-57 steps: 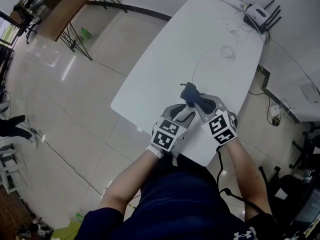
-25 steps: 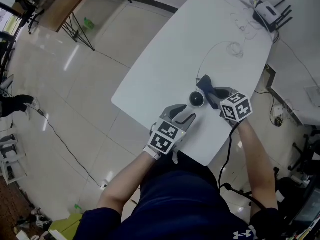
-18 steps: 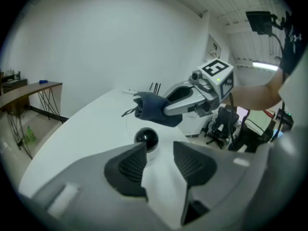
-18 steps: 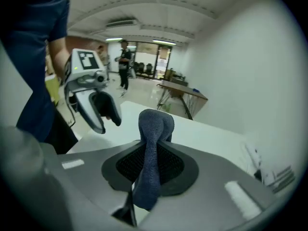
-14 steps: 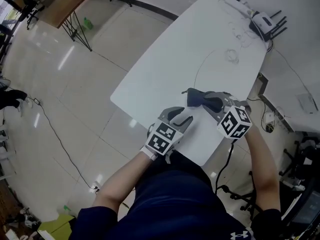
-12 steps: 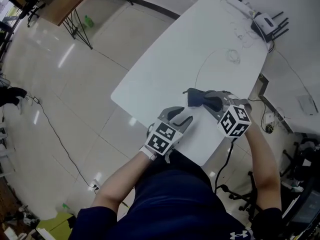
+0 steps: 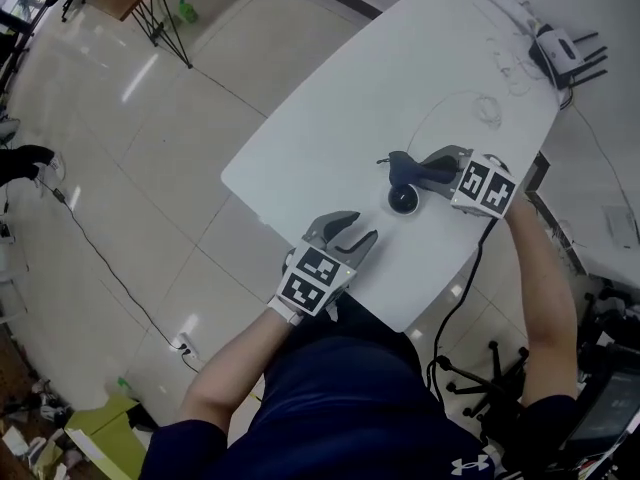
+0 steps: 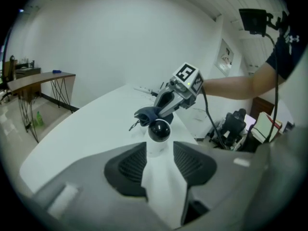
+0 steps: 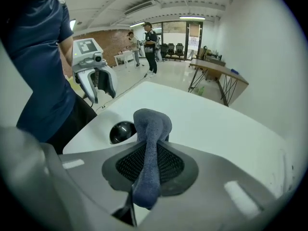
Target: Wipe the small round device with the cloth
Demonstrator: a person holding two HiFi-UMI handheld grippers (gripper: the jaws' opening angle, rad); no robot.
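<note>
A: Where's the small round device [image 7: 403, 200]?
B: On the table [image 7: 330, 118], just beside my right gripper [image 7: 428, 164] — which is clamped on the cloth [image 7: 398, 163]. My left gripper [image 7: 347, 236] (jaws apart, empty) points at it from nearby.

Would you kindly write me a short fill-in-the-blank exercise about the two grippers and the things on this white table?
1. The right gripper is shut on a dark blue ___.
2. The small round device, a black dome on a white base, stands on the white ___.
3. The left gripper has its jaws ___ and holds nothing.
Missing words: cloth; table; open.
</note>
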